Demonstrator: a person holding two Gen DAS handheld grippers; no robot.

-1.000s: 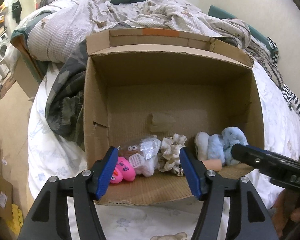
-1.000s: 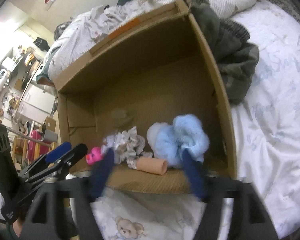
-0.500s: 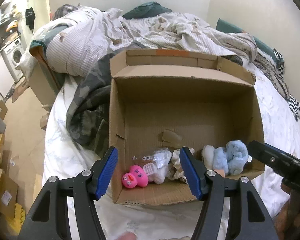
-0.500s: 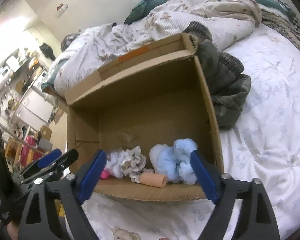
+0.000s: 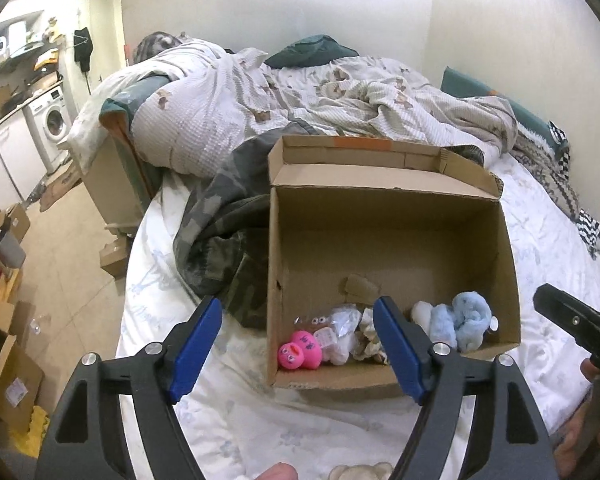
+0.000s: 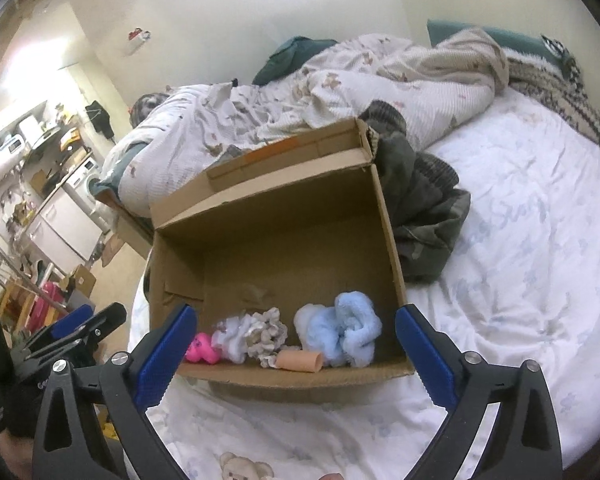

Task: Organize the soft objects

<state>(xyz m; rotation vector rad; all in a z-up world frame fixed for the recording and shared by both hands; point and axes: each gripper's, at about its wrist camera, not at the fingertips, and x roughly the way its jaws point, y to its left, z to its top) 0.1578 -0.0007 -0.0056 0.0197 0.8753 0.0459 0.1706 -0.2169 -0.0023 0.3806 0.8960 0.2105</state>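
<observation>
Soft things are lying in a row along the near wall of the cardboard box (image 5: 388,216): pink toy (image 5: 300,350) at the left corner, white fluff (image 6: 236,334) and a beige scrunchie (image 6: 266,330) next, a peach tube (image 6: 300,361) just beside, blue fuzzy bundle (image 6: 348,334) toward the right corner. A clear bag (image 5: 342,320), contents hard to read, is sitting behind the toy. The box is resting on the white bed sheet (image 6: 520,240), a camouflage jacket (image 5: 220,240) touching its left side. A teddy bear (image 6: 242,468) is lying at the sheet's near edge. Left gripper (image 5: 300,348) and right gripper (image 6: 296,356) are both hovering before the box, fingers spread wide, holding nothing.
</observation>
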